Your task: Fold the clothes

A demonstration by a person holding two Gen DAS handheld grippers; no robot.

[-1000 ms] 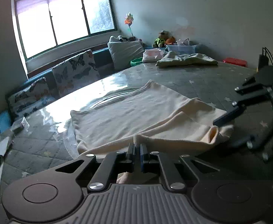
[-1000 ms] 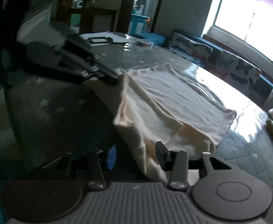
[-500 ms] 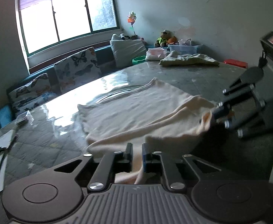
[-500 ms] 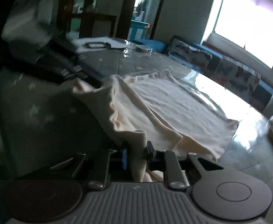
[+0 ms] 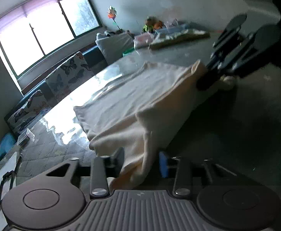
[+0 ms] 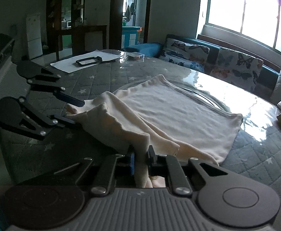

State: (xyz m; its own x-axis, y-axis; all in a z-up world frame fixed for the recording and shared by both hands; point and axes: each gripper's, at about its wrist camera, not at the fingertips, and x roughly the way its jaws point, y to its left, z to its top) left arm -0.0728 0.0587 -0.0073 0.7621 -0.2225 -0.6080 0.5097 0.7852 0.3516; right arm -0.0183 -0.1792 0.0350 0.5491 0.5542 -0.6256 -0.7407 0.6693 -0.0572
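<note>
A cream garment (image 5: pixel 132 100) lies on the round grey quilted table (image 5: pixel 236 127), its near edge lifted. My left gripper (image 5: pixel 141 160) stands open, with a corner of the cloth draped loosely between its fingers. In the right wrist view the left gripper (image 6: pixel 77 111) sits at the left with its jaws apart at the garment's (image 6: pixel 169 111) corner. My right gripper (image 6: pixel 140 158) is shut on the garment's other near corner; it shows in the left wrist view (image 5: pixel 203 80) at the upper right, holding the cloth raised.
White paper with a black frame (image 6: pixel 88 60) and a small box (image 6: pixel 135 55) lie at the table's far side. Folded clothes (image 5: pixel 178 36) sit at the far edge. A sofa with butterfly cushions (image 6: pixel 207 57) runs under the window.
My left gripper has opened from shut on the cloth and tilted. My right gripper has closed on its corner and lifted it; the near edge now rises off the table.
</note>
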